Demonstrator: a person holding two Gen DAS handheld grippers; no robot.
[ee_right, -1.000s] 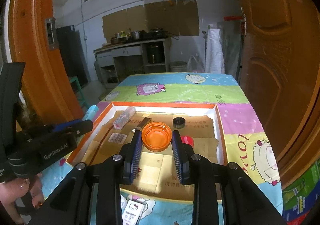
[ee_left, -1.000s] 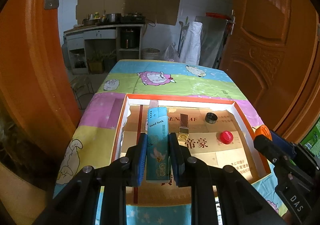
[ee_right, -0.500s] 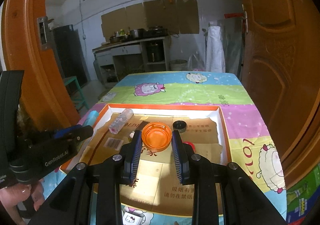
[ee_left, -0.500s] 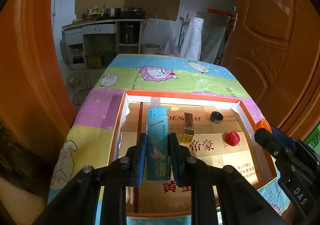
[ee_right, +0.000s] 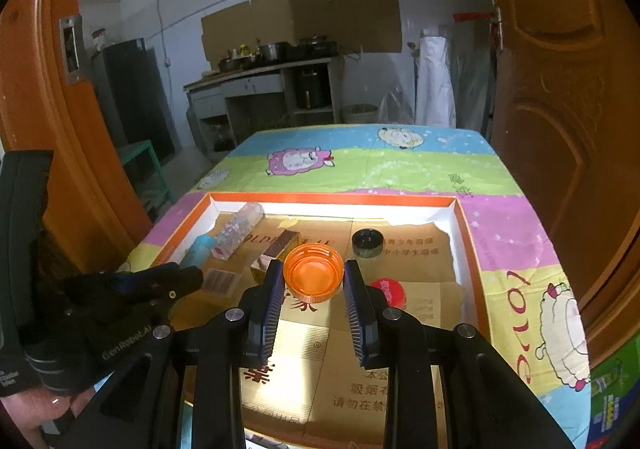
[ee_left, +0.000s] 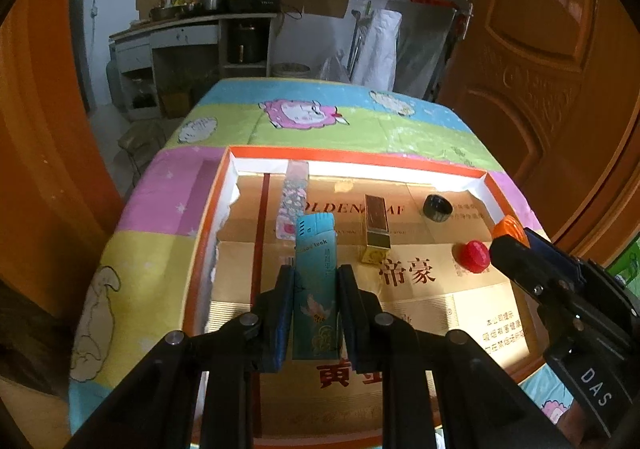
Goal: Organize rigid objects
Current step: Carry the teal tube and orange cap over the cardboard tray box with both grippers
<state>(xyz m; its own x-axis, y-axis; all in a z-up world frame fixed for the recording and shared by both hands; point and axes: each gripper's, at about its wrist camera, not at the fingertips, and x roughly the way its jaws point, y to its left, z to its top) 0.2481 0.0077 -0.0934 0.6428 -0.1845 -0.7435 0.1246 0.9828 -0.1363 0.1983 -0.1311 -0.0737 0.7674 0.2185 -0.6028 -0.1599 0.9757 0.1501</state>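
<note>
My left gripper (ee_left: pixel 314 275) is shut on a teal lighter (ee_left: pixel 316 281), held over the left part of a shallow orange-rimmed box (ee_left: pixel 352 156). In the right wrist view my right gripper (ee_right: pixel 313 269) is shut on an orange bottle cap (ee_right: pixel 313 276), hollow side up, above the box's middle (ee_right: pixel 332 197). Lying on the box's cardboard floor are a clear glittery tube (ee_left: pixel 294 195), a gold lipstick case (ee_left: pixel 376 227), a black cap (ee_left: pixel 437 207) and a red cap (ee_left: pixel 473 256). The right gripper with its orange cap (ee_left: pixel 508 227) also shows at the right of the left wrist view.
The box sits on a table with a colourful sheep-print cloth (ee_right: pixel 360 161). Orange wooden doors (ee_right: pixel 560 89) flank both sides. A hand (ee_right: pixel 24 413) holds the left gripper's handle at lower left. A kitchen counter (ee_right: pixel 264 81) stands at the back of the room.
Both grippers have come lower and further over the box, each keeping its grip; the box and its contents look larger and nearer in both views.
</note>
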